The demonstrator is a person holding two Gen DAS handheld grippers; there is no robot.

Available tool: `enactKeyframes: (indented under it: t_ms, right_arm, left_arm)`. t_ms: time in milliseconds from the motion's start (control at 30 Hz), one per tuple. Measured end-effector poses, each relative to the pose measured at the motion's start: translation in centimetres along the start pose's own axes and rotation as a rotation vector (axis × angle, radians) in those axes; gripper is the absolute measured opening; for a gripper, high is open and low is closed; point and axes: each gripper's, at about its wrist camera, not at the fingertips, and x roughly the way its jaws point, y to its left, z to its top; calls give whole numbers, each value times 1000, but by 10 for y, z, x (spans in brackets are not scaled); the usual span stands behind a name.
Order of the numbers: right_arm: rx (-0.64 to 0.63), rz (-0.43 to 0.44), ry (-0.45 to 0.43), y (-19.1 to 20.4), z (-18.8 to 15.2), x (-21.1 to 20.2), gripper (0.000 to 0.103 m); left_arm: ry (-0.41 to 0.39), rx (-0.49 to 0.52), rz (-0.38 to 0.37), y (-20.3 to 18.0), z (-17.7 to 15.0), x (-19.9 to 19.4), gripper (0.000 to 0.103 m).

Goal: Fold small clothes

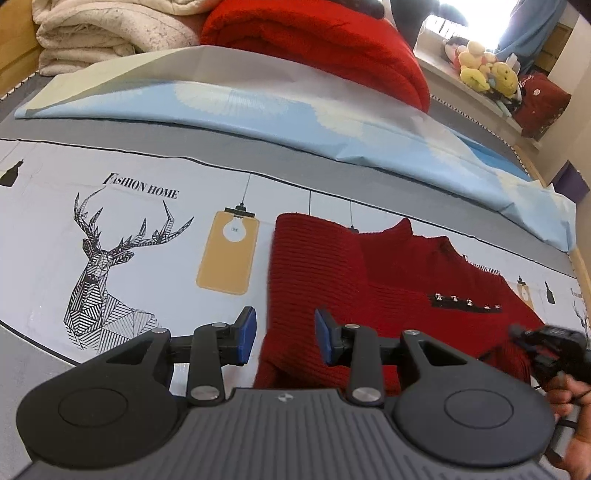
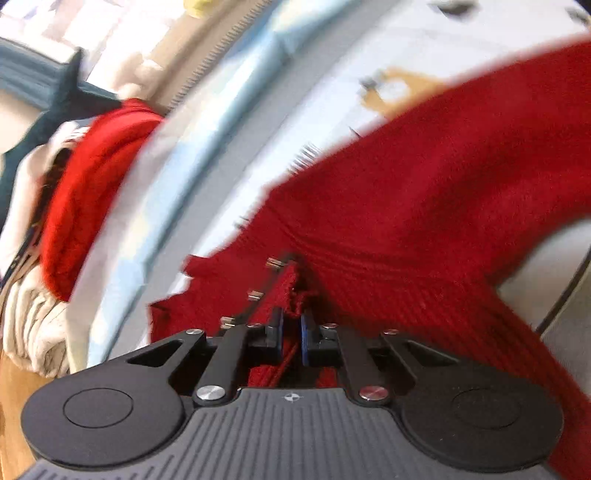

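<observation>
One garment only in play from the left wrist: a dark red knit sweater [image 1: 388,280] lay on the printed bedsheet [image 1: 129,229], its left side already doubled inward as a ribbed flap, the collar and a row of small metal studs [image 1: 465,301] showing to the right. Left tongs [image 1: 284,336] stood spread just above the flap's near edge, the blue pads [image 1: 247,334] apart from the cloth, nothing pinched. Far right, the right tongs [image 1: 546,347] showed dark and blurred at the sweater's edge. Behind, a pale blue sheet [image 1: 258,107], a folded red blanket [image 1: 325,40] and a cream blanket [image 1: 103,33] lay piled. From the right wrist, much blurred: right tongs [image 2: 291,332] were pressed together on a bunched edge of the sweater [image 2: 424,192] beside the studs [image 2: 255,294], red knit caught between the pads. Judged from this, roughly a first fold made on one side; opposite side, sleeve and final halving seemingly not yet done, so well short of finished.
</observation>
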Motion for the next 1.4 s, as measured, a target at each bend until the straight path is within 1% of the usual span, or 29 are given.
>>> enactKeyframes:
  t_ms: [67,133,167,200,233,267,333,367,400,433,500,533,567,600,633,667,733,767,900,967,1033,1133,1200,1233,1367,1400]
  right_arm:
    - [-112,17,-71,26,2,-26,8]
    - [-208,45,-176,45,3,-59,8]
    - [-234,46,-211,48,4,-72,8]
    - [-245,28,-225,48,7,-78,8]
    - [-254,-18,-224,43,10,-79,9]
    - [-267,-97,-200,36,12,-75,12]
    - [-281,-296,-119,17,16,-57,16]
    - [-237,-350,-115,5,16,-54,16]
    - [-199,-334,-114,-2,17,-55,16]
    - [-181,-298,-105,-5,18,-54,16]
    - [-201,-196,-110,0,16,-54,16]
    - [-212,-141,-95,1,16,-52,19]
    - [-212,-102,-58,1,17,-45,26]
    - [-199,-98,-9,-3,17,-37,30]
    - [-180,-137,57,-9,16,-27,31]
    - [-145,-209,98,-19,14,-20,29]
    - [-72,-228,66,-31,14,-26,29]
    - [-62,-223,63,-31,16,-30,29]
    - [-127,-199,2,-17,19,-61,32]
    - [-133,-189,-25,-16,26,-74,36]
    - [-127,-193,-39,-24,34,-82,36]
    - [-101,-237,-84,-43,50,-98,36]
    - [-46,-293,-129,-67,63,-113,36]
    - [3,-324,-148,-79,69,-118,37]
    - [255,-385,-208,-146,92,-145,37]
    - [299,-399,-223,-158,94,-148,37]
  left_arm:
    - [1,3,0,-2,0,2,38]
    - [1,1,2,-4,1,4,38]
    - [4,1,2,-5,1,5,38]
    - [7,5,5,-7,0,8,38]
    - [12,10,8,-9,-1,10,38]
    - [17,17,9,-11,-2,12,38]
    - [25,33,14,-16,-4,16,38]
    - [29,40,18,-18,-6,19,38]
    - [34,46,22,-20,-8,21,38]
    - [38,50,22,-21,-10,22,38]
    - [42,62,21,-25,-12,24,38]
    - [43,67,21,-27,-13,25,38]
    - [44,72,21,-29,-14,25,38]
    - [45,73,21,-30,-14,26,38]
    - [47,73,20,-31,-15,27,38]
    - [49,74,19,-31,-15,27,38]
    - [51,77,17,-32,-15,27,38]
    - [51,78,16,-32,-15,27,38]
    - [50,80,11,-30,-15,24,39]
    - [51,84,8,-31,-15,23,39]
    - [50,94,4,-33,-16,21,40]
    - [53,106,5,-35,-17,21,40]
    - [57,114,7,-36,-19,23,40]
    - [58,119,9,-36,-19,23,40]
    - [62,138,15,-38,-22,24,40]
    - [62,143,17,-38,-23,24,40]
